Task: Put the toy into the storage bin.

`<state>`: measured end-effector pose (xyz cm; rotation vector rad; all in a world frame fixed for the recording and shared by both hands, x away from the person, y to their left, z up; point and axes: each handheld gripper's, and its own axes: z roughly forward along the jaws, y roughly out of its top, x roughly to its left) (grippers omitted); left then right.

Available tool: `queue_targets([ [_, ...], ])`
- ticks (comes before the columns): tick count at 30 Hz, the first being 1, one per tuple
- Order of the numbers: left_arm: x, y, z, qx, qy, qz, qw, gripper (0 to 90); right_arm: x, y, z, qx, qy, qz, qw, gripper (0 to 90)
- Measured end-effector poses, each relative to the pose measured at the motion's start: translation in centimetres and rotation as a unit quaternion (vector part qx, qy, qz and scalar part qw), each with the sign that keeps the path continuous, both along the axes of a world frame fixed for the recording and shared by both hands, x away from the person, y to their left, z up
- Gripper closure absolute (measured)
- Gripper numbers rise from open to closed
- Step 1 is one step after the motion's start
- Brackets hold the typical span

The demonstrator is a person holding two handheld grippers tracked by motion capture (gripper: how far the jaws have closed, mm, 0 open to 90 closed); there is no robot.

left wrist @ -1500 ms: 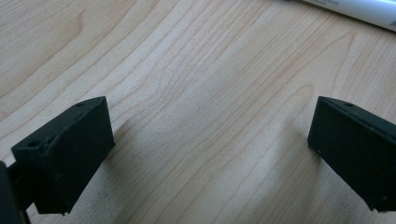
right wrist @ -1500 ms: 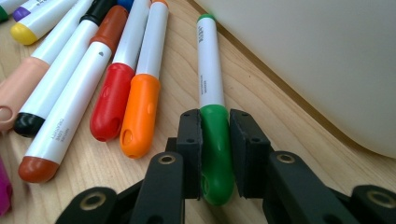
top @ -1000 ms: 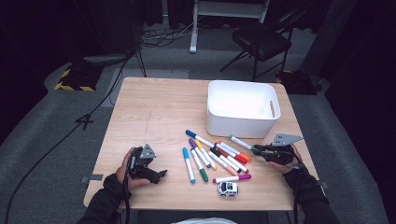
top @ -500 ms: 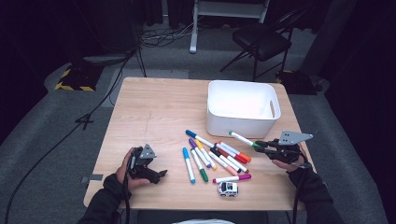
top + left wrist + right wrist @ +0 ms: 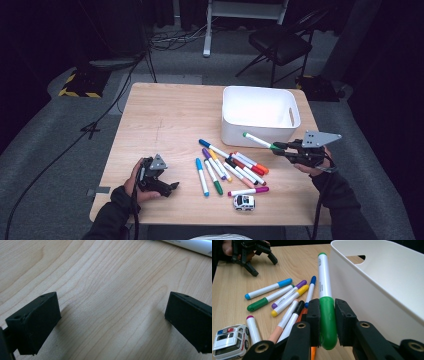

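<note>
Green-capped marker [image 5: 325, 305] lifted clear of the table, bound for the white bin [image 5: 260, 114].

We held it clamped by its cap in the right gripper [image 5: 281, 148], beside the bin's near wall; the left gripper [image 5: 167, 186] rested open and empty on the wood. Next, we judged, came carrying it over the rim and letting go.

Right gripper [image 5: 276, 148] raised, jaws clamped; left gripper [image 5: 170, 187] resting low, jaws spread.

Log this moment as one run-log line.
right gripper: shut on green marker, lifted beside white bin | left gripper: open, on table | markers: loose
</note>
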<state>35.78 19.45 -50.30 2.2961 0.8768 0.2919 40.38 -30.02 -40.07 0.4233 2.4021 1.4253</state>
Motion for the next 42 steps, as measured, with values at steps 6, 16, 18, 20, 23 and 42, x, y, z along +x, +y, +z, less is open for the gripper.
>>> queue_targets([
  [6,0.0,0.0,0.0,-0.001,0.0,0.001,1.0,0.3,0.5,0.4,1.3,-0.007,-0.009,0.009,0.9999,75.5],
  [16,0.0,0.0,0.0,-0.001,0.0,0.001,1.0,0.3,0.5,-0.1,3.8,0.008,-0.032,0.012,0.9994,75.5],
  [18,0.0,0.0,0.0,-0.001,0.0,0.001,1.0,0.3,0.5,-0.1,4.3,0.009,-0.034,0.012,0.9993,75.5],
  [20,0.0,0.0,0.0,-0.001,0.0,0.001,1.0,0.3,0.6,-0.1,4.8,0.009,-0.039,0.012,0.9991,75.5],
  [23,0.0,0.0,0.0,-0.001,0.0,0.001,1.0,0.3,0.7,0.0,5.3,0.008,-0.041,0.012,0.999,75.5],
  [42,0.0,0.0,0.0,-0.001,-0.001,0.001,1.0,0.3,4.5,0.9,8.3,-0.009,-0.052,-0.01,0.9986,75.5],
])
